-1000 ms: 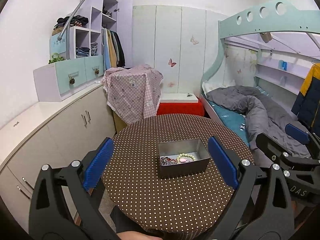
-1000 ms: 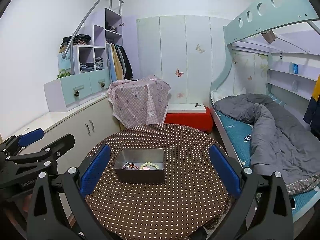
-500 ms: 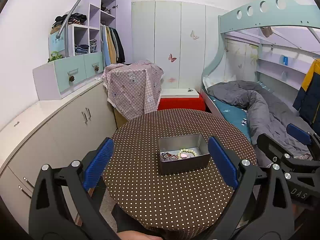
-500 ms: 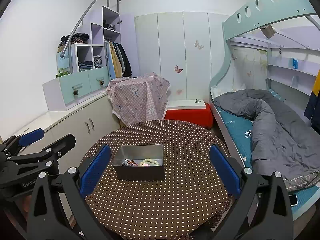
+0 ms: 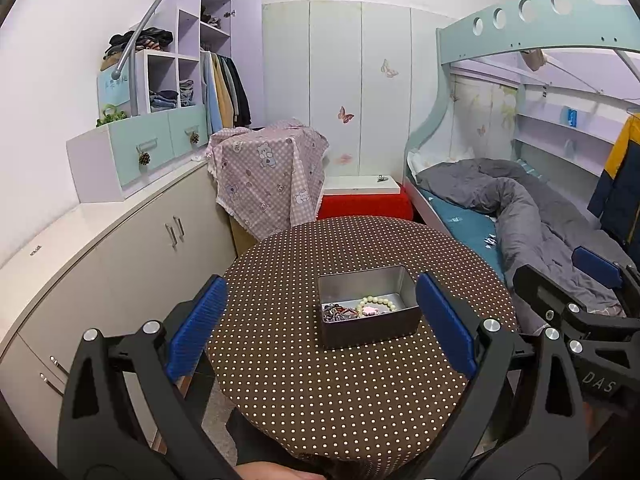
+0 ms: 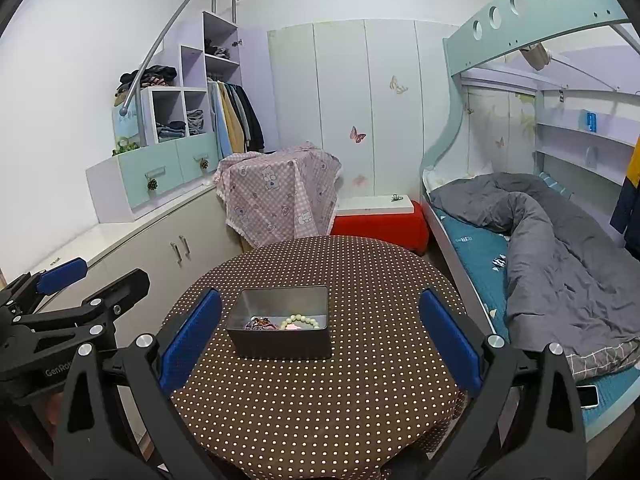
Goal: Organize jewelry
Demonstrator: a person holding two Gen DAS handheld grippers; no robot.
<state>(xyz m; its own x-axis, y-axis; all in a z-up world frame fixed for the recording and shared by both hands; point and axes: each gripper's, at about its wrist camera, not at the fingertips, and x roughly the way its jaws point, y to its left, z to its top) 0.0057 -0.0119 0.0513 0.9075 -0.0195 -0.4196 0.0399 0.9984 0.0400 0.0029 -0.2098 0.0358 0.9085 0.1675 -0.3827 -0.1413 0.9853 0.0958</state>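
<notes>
The left gripper [image 5: 320, 320] has its blue-padded fingers [image 5: 198, 326] spread wide and empty, and the right gripper [image 6: 320, 332] is likewise spread with nothing held. Ahead between each pair of fingers, a grey metal tin [image 5: 368, 308] sits on the dotted bench [image 5: 340, 392]. Inside it lie a pale bead bracelet [image 5: 378, 303] and dark tangled jewelry [image 5: 338, 312].
</notes>
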